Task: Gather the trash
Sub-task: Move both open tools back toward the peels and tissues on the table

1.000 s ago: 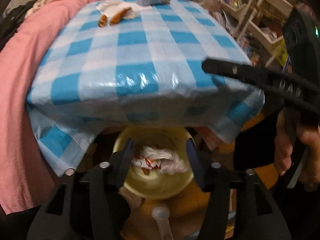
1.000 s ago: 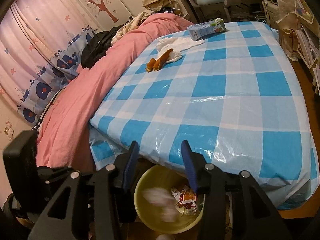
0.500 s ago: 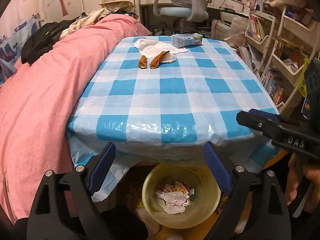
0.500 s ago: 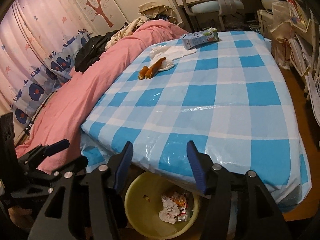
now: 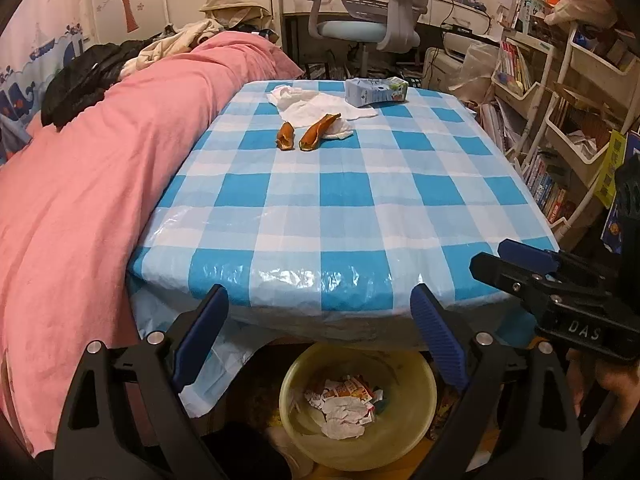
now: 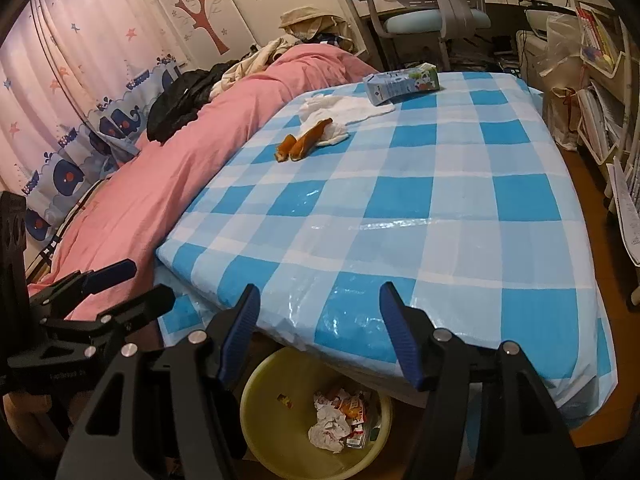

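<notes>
Crumpled trash (image 5: 343, 407) is lying in the yellow bin (image 5: 416, 436) below the table's near edge (image 5: 320, 304). Left gripper (image 5: 320, 332) and right gripper (image 6: 320, 336) are spreading apart, grasping nothing.

The left gripper (image 5: 320, 312) points steeply downward, its blue-padded jaws spread wide and opening, with nothing gripped between them. The right gripper (image 6: 318, 312) also tilts downward, jaws set less wide and opening too, nothing pressed by its pads. Seen from the left wrist, the right gripper sits off to the right side, with a hand (image 5: 600, 384) wrapped under its body.
</notes>
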`<state>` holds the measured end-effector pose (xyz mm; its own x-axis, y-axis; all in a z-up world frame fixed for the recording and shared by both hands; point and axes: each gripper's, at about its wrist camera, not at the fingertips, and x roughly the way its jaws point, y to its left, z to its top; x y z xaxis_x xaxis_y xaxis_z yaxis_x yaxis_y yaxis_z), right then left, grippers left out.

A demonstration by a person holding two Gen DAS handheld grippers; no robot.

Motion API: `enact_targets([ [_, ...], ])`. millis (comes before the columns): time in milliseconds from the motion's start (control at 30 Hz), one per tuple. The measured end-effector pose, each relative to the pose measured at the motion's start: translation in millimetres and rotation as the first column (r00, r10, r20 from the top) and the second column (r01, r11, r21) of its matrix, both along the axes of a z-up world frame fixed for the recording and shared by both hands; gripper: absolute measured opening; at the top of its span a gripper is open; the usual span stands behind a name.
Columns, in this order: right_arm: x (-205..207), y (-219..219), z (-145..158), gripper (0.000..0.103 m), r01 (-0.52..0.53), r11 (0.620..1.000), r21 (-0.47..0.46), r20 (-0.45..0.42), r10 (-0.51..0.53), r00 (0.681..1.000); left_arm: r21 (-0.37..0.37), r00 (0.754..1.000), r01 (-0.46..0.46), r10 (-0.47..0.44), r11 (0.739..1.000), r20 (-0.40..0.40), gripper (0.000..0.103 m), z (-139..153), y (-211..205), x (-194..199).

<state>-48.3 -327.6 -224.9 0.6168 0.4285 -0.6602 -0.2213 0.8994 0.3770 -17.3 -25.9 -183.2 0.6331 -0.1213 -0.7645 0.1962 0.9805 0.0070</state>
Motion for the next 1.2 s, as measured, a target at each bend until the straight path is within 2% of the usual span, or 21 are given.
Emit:
enact_targets([
  [333, 9.5, -3.7, 3.6, 0.060, 0.017, 1.000, 0.015, 0.006, -0.017, 1.000, 0.018, 0.999, -0.003, 0.002, 1.000, 0.036, 0.090, 9.4, 1.6, 28.5],
  [500, 29.2, -4.5, 12.6, 0.060, 0.022, 1.000, 0.013, 0.014, -0.022, 1.000, 0.002, 0.998, -0.040, 0.040, 0.999, 0.044, 0.090, 13.8, 12.8, 70.9],
  [733, 71.0, 11.6, 21.3, 0.062, -0.047, 0.998, -0.032, 0.016, 0.047, 0.999, -0.056, 0.993, -0.117, 0.117, 0.992, 0.013, 0.090, 8.0, 33.5, 136.9],
  [800, 83.8, 16.6, 20.4, 0.062, -0.061, 0.997, -0.037, 0.010, 0.061, 0.998, -0.091, 0.992, -0.127, 0.127, 0.988, -0.003, 0.090, 4.4, 38.0, 154.6],
  [933, 109.3, 23.4, 15.6, 0.062, -0.073, 0.997, -0.040, -0.007, 0.072, 0.997, -0.094, 0.992, -0.124, 0.124, 0.988, -0.011, 0.090, -2.4, 35.3, 182.5],
  [1100, 146.2, 35.2, 5.9, 0.062, -0.097, 0.987, -0.130, -0.014, 0.096, 0.995, -0.117, 0.992, -0.121, 0.117, 0.986, -0.038, 0.090, -12.0, 32.3, 210.5],
  [1200, 171.3, 40.4, -0.7, 0.062, -0.113, 0.975, -0.191, -0.015, 0.112, 0.994, -0.105, 0.995, -0.098, 0.094, 0.990, -0.038, 0.090, -15.0, 24.6, 220.2],
])
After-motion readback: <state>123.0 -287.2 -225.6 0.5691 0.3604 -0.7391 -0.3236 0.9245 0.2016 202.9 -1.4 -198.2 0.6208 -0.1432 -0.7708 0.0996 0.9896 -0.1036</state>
